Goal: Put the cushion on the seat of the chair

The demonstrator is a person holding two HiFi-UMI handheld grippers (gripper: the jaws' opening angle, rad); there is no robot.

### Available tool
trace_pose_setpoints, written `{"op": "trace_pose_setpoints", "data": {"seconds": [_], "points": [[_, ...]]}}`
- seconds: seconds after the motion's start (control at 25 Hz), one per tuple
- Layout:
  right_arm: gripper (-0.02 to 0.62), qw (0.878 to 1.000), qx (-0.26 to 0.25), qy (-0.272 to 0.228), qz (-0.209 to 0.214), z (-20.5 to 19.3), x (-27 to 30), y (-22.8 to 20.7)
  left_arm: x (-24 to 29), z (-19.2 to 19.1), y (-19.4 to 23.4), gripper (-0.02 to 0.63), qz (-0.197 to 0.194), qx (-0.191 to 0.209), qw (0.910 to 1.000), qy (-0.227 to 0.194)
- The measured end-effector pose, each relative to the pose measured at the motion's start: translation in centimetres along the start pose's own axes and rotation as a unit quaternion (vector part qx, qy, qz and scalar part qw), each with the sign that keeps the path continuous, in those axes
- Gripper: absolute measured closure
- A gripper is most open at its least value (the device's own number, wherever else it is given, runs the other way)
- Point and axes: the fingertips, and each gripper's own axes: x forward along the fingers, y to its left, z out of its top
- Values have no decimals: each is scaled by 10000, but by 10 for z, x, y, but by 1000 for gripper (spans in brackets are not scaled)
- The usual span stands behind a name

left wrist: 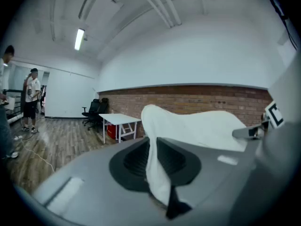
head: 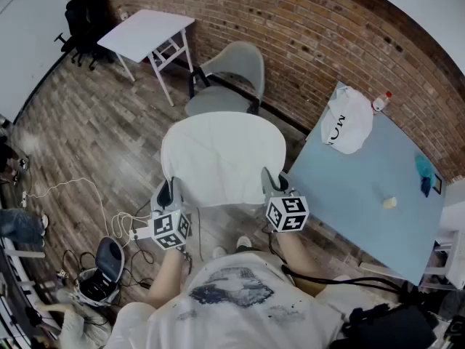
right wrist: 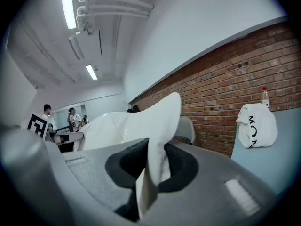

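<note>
A white square cushion (head: 222, 158) hangs in the air in front of me, held flat between both grippers. My left gripper (head: 168, 192) is shut on its near left corner, the fabric (left wrist: 155, 168) pinched between the dark jaws. My right gripper (head: 270, 183) is shut on the near right corner, with cloth (right wrist: 157, 159) squeezed in its jaws. Beyond the cushion stands the grey chair (head: 231, 78) by the brick wall, its seat (head: 211, 102) partly hidden behind the cushion's far edge.
A light blue table (head: 363, 195) at the right carries a white bag (head: 347, 121), a bottle (head: 381, 102) and small items. A white folding table (head: 147, 35) stands at the back left. Cables (head: 87, 202) and a black chair base lie on the wooden floor. People (left wrist: 32, 98) stand far off.
</note>
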Motion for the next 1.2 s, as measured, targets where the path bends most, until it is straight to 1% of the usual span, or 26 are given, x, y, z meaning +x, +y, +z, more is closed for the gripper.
{"op": "trace_pose_setpoints", "data": {"seconds": [0.36, 0.68, 0.92, 1.04, 1.2], "points": [[551, 9999, 120, 80, 40, -4, 4, -18, 11, -7, -12, 566, 21, 11, 10000, 77], [551, 9994, 192, 173, 250, -9, 18, -26, 13, -14, -13, 566, 245, -74, 9996, 89], [551, 9989, 171, 185, 384, -3, 49, -16, 30, -10, 10, 566, 369, -133, 9992, 97], [551, 9989, 186, 197, 377, -1, 73, -12, 51, -6, 26, 566, 373, -147, 9992, 84], [550, 9993, 200, 200, 264, 7, 112, -3, 88, 5, 54, 566, 265, -132, 9995, 90]]}}
